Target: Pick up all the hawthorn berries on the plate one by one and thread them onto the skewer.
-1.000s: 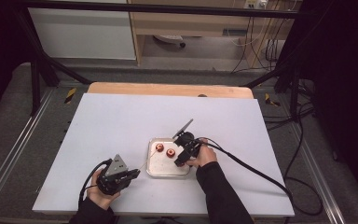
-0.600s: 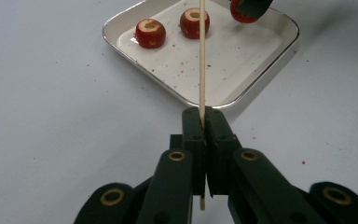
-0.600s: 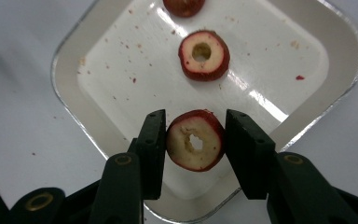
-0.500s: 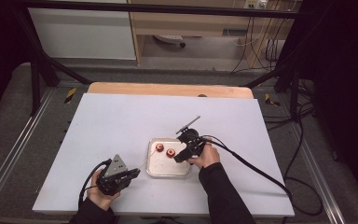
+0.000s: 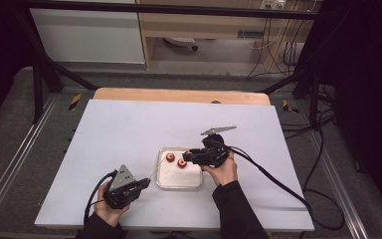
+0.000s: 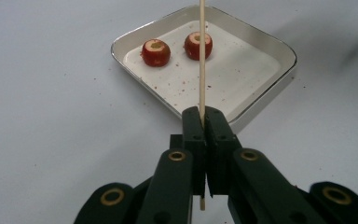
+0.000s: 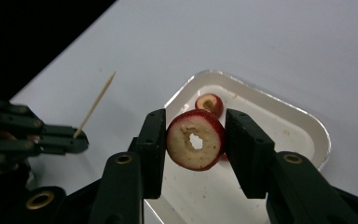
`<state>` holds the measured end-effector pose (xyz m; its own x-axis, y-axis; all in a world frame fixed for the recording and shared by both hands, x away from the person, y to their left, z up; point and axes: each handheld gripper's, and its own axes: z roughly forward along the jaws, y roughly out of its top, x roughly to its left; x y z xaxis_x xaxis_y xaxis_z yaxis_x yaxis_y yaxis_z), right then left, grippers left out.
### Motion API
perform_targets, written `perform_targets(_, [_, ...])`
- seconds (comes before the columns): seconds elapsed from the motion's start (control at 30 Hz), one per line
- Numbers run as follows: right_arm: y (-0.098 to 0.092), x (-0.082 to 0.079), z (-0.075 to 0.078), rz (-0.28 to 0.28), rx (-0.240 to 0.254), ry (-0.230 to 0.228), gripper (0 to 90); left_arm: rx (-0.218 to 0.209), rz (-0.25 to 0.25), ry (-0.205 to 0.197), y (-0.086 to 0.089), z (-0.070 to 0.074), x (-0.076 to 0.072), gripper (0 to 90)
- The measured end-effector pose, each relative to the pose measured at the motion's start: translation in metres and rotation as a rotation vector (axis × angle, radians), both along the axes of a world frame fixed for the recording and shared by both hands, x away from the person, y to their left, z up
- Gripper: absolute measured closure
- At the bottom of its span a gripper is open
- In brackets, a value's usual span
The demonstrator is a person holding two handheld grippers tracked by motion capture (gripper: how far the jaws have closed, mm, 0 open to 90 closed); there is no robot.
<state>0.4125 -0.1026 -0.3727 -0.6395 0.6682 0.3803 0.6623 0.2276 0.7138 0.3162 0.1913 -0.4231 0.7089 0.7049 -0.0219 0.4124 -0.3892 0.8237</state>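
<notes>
1. While the left hand-held gripper (image 6: 204,122) rests low on the surface (image 5: 129,129), its jaws are pressed together on a thin wooden skewer (image 6: 202,60), which runs straight out ahead of the jaws.
2. Ahead of that hand-held gripper sits a white tray (image 6: 270,77), and the skewer's line crosses over the tray's near rim.
3. Two red fruit pieces (image 6: 156,52) lie in the far part of the tray, side by side and apart from each other; each shows a pale cored top.
4. In the right gripper view, the right hand-held gripper (image 7: 195,140) holds a cored red fruit slice (image 7: 196,139) at a middling opening, one pad on each side of the slice, with the pale cut face and its central hole turned toward the camera.
5. Below and beyond that held slice is the tray, with one fruit piece visible just past the jaws.
6. To the left of the right hand-held gripper's jaws, farther off, the other hand-held gripper appears with the pointed skewer tip angled upward.
7. In the high view, the right hand-held gripper (image 5: 191,155) hovers over the tray's right side, and the left one (image 5: 142,184) lies just off the tray's near-left corner.
</notes>
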Motion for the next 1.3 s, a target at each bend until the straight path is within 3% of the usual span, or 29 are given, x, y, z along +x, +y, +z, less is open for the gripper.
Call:
perform_targets(0.13, [-0.006,-0.002,-0.005,-0.048,0.145,-0.025,60.5,-0.015,0.03,-0.002,-0.002,0.0,-0.002,87.9])
perform_targets(0.37, [-0.007,-0.007,-0.016,-0.11,0.331,-0.072,60.6,-0.054,0.066,0.009,-0.004,0.001,-0.005,87.8])
perform_targets(0.9, [-0.001,-0.013,-0.014,-0.232,0.572,-0.219,60.7,-0.121,0.099,0.002,-0.029,0.016,-0.006,87.9])
perform_targets(1.17, [-0.002,-0.012,-0.01,-0.272,0.654,-0.251,60.7,-0.149,0.098,0.001,-0.046,0.023,-0.003,87.9])
perform_targets(1.3, [-0.002,-0.011,-0.01,-0.284,0.666,-0.265,60.7,-0.164,0.103,0.015,-0.052,0.024,-0.001,87.9])
